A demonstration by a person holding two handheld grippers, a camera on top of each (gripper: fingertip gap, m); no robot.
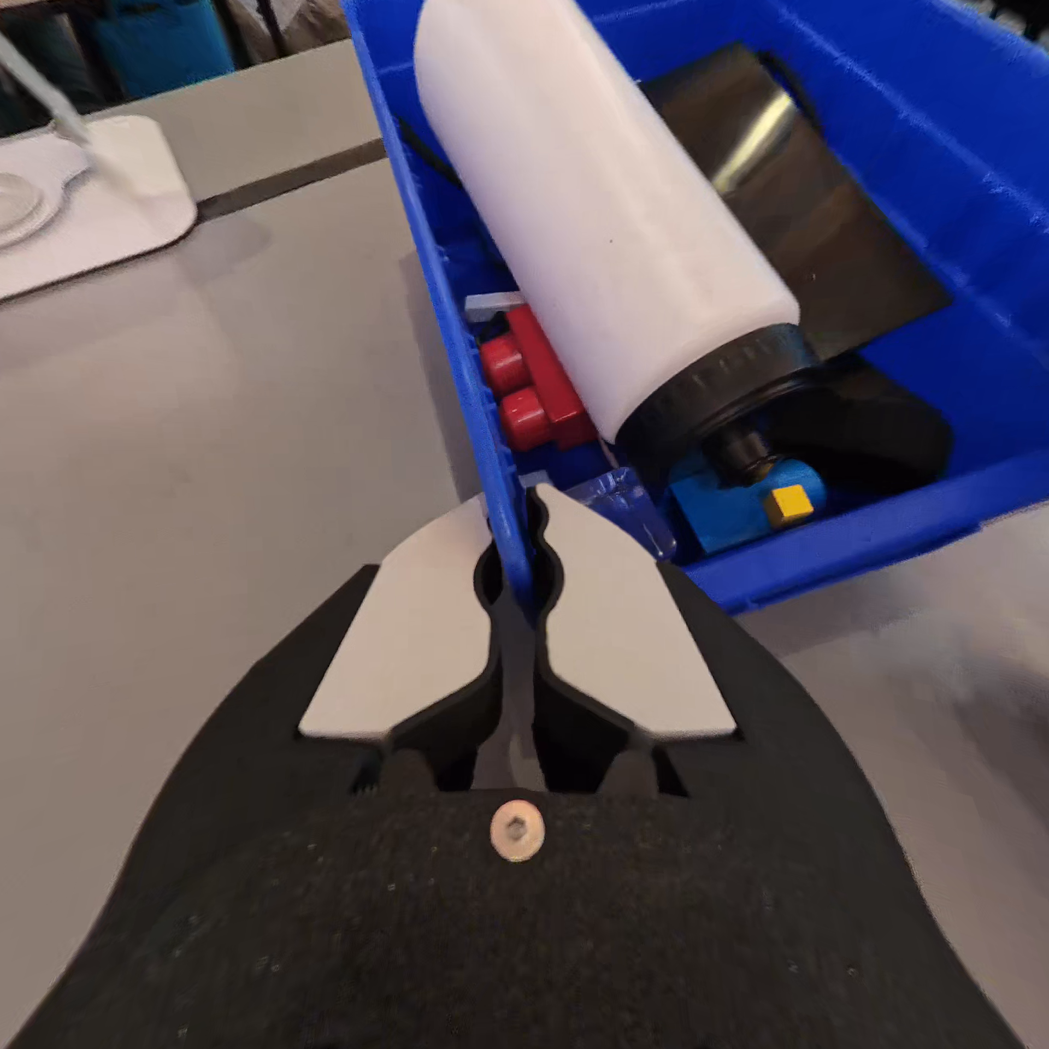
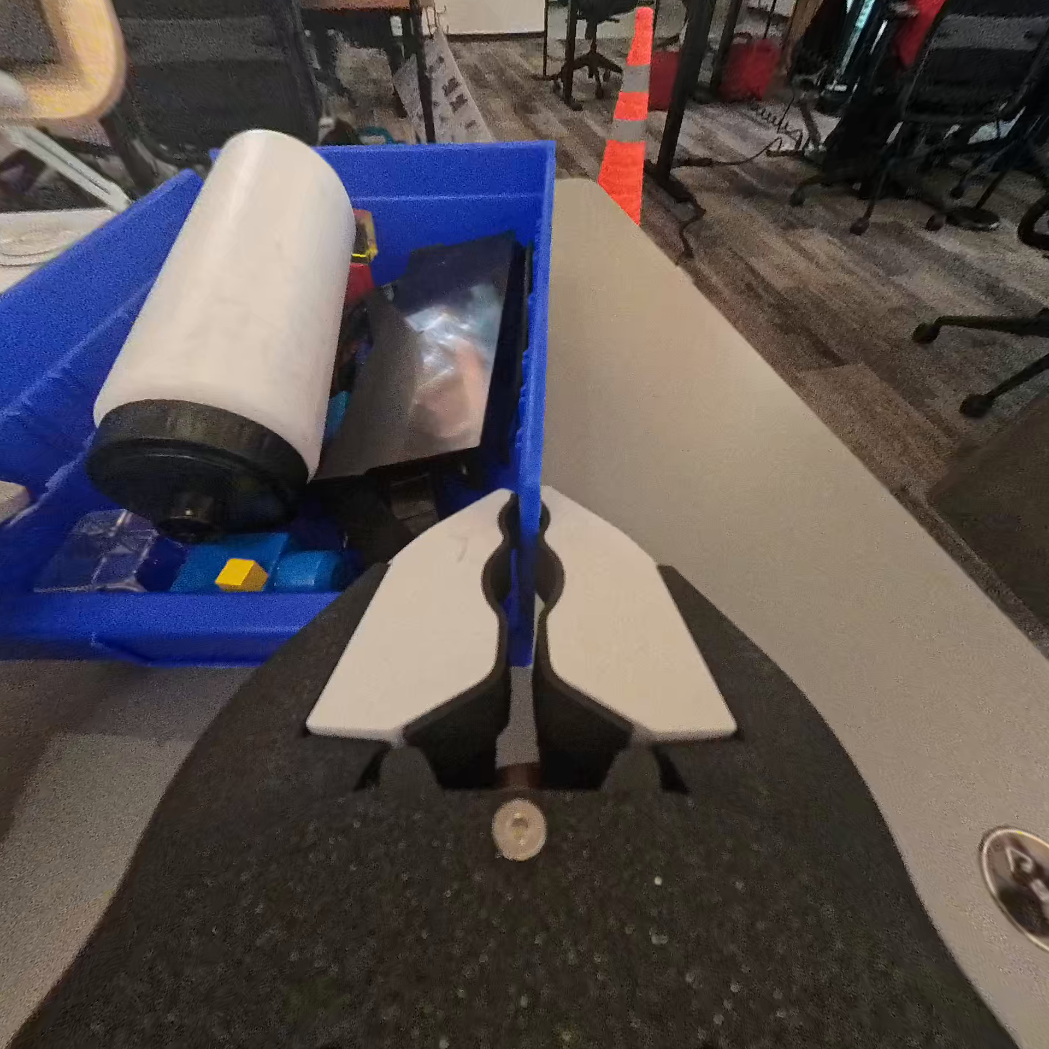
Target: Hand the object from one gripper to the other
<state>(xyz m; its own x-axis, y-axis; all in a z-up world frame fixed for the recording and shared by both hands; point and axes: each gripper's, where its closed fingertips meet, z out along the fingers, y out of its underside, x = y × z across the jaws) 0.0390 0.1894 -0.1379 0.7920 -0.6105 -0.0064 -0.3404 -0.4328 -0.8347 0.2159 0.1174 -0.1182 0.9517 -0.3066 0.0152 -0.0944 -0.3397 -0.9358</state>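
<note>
White bottle (image 2: 238, 284) across crowded bin (image 2: 426, 170).

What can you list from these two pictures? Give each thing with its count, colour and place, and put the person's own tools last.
Bin: one, blue, on the table, each side wall pinched by a gripper.
Bottle: one, white with black cap, lying on top of the bin's contents.
Red block: one, inside the bin by its left wall.
Blue block: one, with a yellow cube on it, at the bin's near end.
Black case: one, shiny, inside the bin beside the bottle.
Table: one, grey.
Cone: one, orange with grey bands, on the floor beyond.
Left gripper: shut on the bin's left wall.
Right gripper: shut on the bin's right wall.
</note>
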